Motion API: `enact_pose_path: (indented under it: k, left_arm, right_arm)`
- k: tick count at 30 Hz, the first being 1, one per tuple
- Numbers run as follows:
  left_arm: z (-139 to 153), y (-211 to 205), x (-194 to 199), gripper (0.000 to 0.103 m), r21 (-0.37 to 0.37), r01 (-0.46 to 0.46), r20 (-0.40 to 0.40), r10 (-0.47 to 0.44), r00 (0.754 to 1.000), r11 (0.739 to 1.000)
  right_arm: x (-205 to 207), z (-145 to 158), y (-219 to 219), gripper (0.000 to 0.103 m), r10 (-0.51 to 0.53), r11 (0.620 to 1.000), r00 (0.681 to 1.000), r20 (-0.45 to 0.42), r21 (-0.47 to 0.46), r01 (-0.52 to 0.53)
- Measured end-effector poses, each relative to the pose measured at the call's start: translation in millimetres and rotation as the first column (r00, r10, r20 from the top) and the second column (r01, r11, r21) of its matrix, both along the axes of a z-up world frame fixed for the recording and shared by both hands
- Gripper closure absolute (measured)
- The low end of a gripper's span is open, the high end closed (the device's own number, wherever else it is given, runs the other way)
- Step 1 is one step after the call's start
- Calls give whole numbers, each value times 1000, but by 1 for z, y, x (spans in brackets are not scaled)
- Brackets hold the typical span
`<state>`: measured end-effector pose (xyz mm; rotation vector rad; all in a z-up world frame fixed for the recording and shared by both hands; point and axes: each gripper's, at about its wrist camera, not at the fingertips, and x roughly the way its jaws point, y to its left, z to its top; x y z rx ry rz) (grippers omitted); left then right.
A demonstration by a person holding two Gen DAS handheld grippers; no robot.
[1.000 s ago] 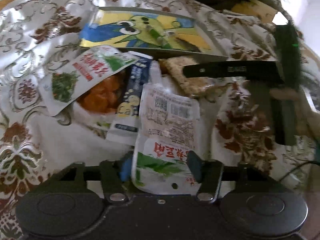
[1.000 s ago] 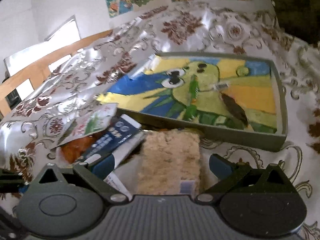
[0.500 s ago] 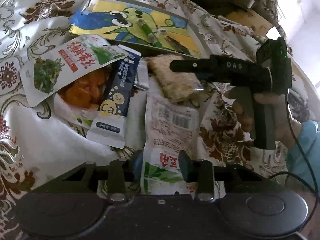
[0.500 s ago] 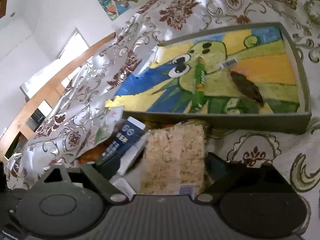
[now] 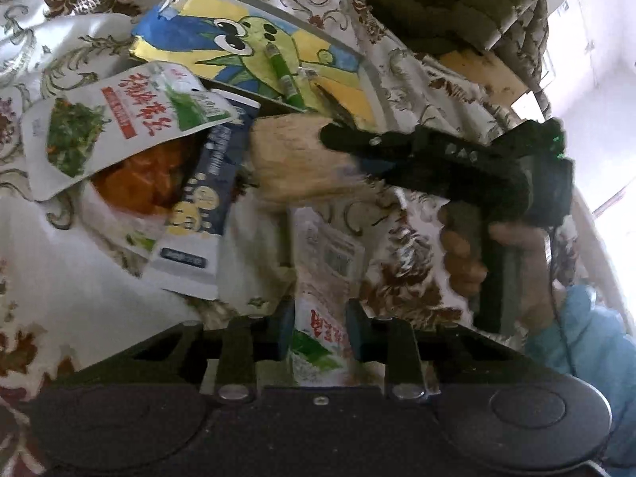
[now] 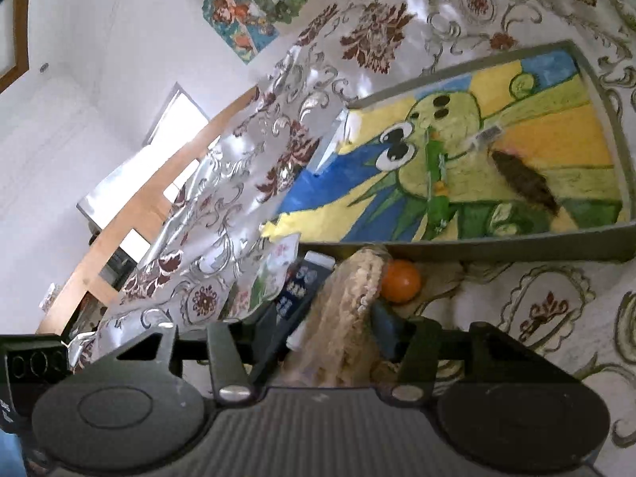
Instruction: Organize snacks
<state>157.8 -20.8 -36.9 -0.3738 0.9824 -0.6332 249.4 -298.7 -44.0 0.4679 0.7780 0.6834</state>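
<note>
My left gripper (image 5: 318, 330) is shut on a white snack pouch with red characters and green leaves (image 5: 324, 278). My right gripper (image 6: 334, 330) is shut on a tan rice-cracker pack (image 6: 338, 330) and holds it lifted and tilted. The cracker pack also shows in the left wrist view (image 5: 294, 159), with the right gripper (image 5: 342, 139) at its right edge. A grey tray with a painted green bird (image 6: 477, 250) lies just beyond; it also shows in the left wrist view (image 5: 367, 75). A green stick packet (image 6: 435, 183) and a brown packet (image 6: 524, 179) lie in the tray.
On the floral cloth (image 5: 79, 278) left of the cracker pack lie a white-and-green vegetable pouch (image 5: 115, 119), an orange snack bag (image 5: 135, 183) and a dark blue pouch (image 5: 206, 198). An orange ball-shaped thing (image 6: 399, 280) lies by the tray's near wall. A dark green cushion (image 5: 457, 0) is at the back right.
My left gripper has closed on the white pouch and drawn it back. My right gripper has closed on the cracker pack and lifted it on edge, uncovering the orange ball-shaped thing.
</note>
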Motion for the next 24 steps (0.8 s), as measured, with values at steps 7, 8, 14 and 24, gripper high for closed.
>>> enact_pose_path:
  k: [7, 8, 14, 24]
  left_arm:
    - [-4, -17, 6, 76, -21, 4, -21, -4, 1000, 1000]
    - [-7, -19, 6, 76, -10, 7, -41, -7, 999, 1000]
    - [-18, -31, 5, 86, 38, -5, -61, 7, 998, 999]
    - [-5, -42, 3, 91, 89, -25, -15, 26, 1000, 996]
  right_arm:
    - [1, -18, 9, 37, -5, 999, 996, -87, 32, 7]
    - [1, -21, 9, 36, -5, 999, 995, -103, 38, 9]
    - [6, -34, 8, 28, 5, 993, 983, -183, 114, 16]
    - [8, -35, 6, 61, -70, 985, 977, -201, 143, 100]
